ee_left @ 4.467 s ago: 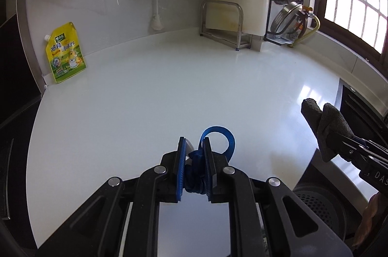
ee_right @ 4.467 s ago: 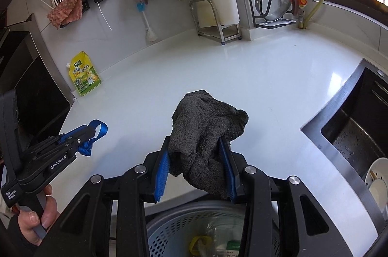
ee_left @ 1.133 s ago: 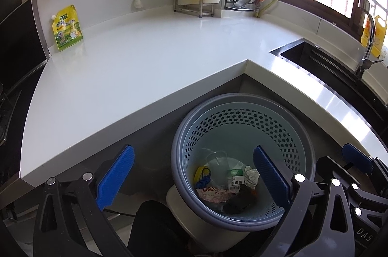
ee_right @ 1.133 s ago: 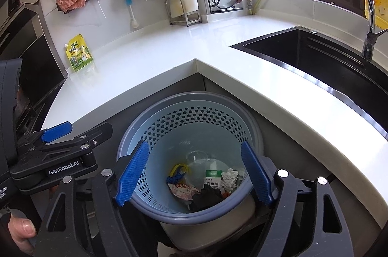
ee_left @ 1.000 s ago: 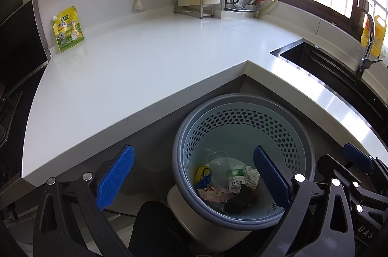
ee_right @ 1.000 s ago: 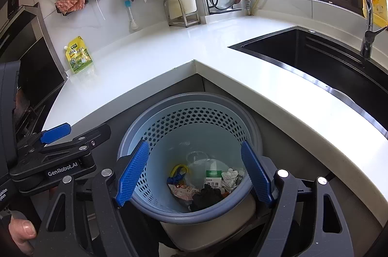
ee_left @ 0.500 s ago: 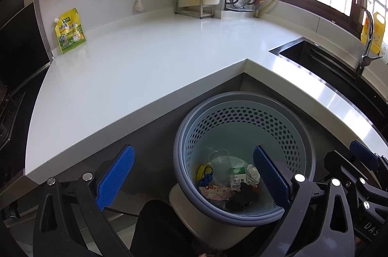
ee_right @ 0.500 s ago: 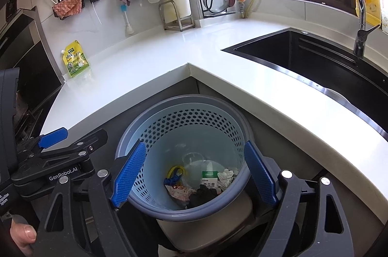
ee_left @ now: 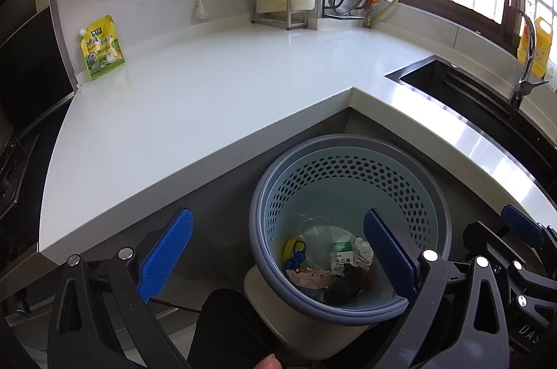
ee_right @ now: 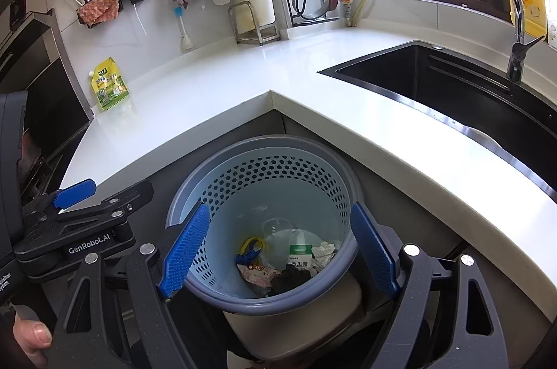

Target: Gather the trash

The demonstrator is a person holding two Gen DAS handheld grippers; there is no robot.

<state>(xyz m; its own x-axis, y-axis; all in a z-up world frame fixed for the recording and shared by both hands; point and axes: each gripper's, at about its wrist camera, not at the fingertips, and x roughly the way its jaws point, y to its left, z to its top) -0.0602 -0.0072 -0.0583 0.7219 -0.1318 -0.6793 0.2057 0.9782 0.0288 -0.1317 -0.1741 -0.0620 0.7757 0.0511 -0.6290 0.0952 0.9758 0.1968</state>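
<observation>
Below, one trash basket [ee_left: 349,146] between two wide-open, empty grippers.

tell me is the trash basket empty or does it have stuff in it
Not empty. The trash basket has a low layer at its bottom: a clear plastic cup, a dark cloth, crumpled paper and wrappers. Most of it is unfilled.

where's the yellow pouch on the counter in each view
Left wrist view: the yellow pouch leans against the wall at the far left end of the counter, upper left of the picture.
Right wrist view: the same pouch sits left of centre, at mid height.
Shared landmark: the blue basket below the counter corner.
</observation>
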